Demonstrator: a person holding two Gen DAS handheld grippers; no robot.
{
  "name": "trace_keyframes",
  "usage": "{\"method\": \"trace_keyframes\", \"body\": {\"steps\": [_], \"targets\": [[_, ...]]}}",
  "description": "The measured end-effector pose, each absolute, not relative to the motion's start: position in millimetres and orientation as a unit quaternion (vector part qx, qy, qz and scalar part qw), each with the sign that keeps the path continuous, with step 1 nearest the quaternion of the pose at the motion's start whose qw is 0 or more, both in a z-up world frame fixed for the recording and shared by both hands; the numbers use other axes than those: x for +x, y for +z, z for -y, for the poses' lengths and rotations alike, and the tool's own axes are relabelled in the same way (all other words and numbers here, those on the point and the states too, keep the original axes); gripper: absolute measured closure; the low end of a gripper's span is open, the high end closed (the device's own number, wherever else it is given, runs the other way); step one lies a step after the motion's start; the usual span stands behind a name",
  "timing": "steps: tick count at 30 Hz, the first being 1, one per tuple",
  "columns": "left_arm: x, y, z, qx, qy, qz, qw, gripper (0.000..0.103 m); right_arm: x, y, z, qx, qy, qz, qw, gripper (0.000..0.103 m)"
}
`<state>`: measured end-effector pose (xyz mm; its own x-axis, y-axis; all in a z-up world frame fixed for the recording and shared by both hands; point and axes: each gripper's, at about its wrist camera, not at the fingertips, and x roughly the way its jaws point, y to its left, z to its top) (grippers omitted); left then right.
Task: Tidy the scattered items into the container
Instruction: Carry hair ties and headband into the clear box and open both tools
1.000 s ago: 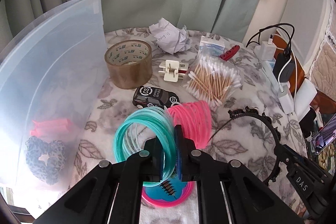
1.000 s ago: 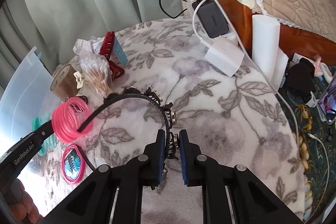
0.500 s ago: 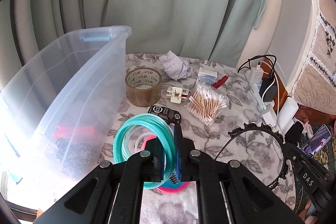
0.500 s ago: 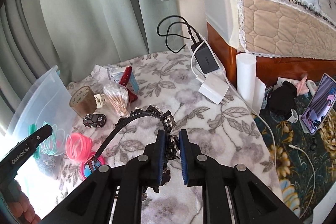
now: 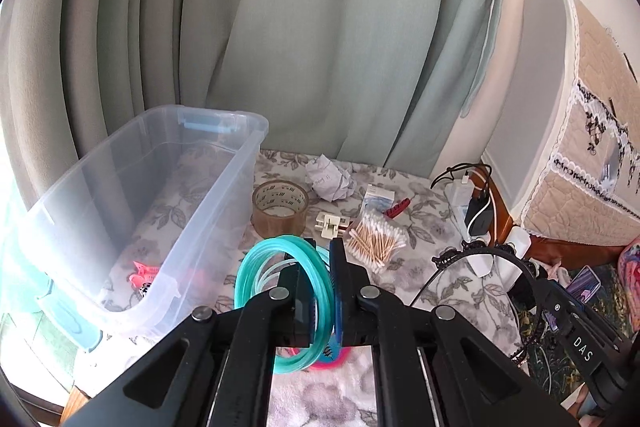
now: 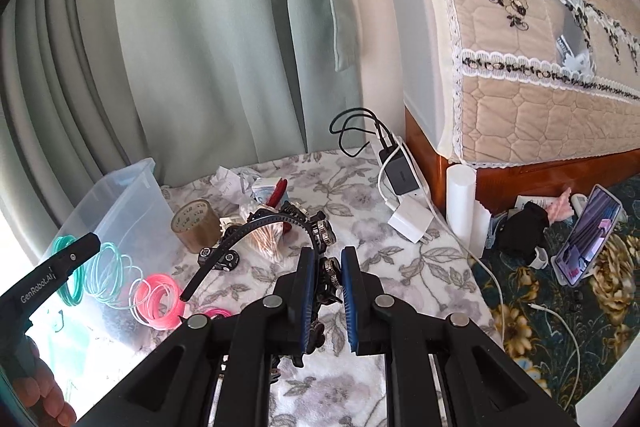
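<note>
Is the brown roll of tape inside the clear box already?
No, the tape roll sits on the flowery cloth just outside the clear box, next to its side wall.

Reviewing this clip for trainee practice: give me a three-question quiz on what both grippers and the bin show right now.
1. True or false: the left gripper is shut on the spring toy.
2. What does the right gripper hold? A) tape roll B) headband C) cotton swabs
3. Fill in: the pink hair clip lies inside the clear ____.

Key: 1 true. 2 B, the black headband; the tape roll and cotton swabs lie on the table. 3 bin.
</note>
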<state>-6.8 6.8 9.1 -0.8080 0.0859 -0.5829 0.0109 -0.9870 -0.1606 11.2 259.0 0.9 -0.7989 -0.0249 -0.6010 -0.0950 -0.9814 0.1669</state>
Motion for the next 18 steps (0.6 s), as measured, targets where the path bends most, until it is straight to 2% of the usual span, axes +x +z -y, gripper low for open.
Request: {"method": "trace_keyframes", "body": {"steps": [18], "targets": [[40,105,43,-0.173,0.979,0.106,0.011,0.097,53,94,-205,-0.208,0.976,-0.065,-0.027,0.088]]}}
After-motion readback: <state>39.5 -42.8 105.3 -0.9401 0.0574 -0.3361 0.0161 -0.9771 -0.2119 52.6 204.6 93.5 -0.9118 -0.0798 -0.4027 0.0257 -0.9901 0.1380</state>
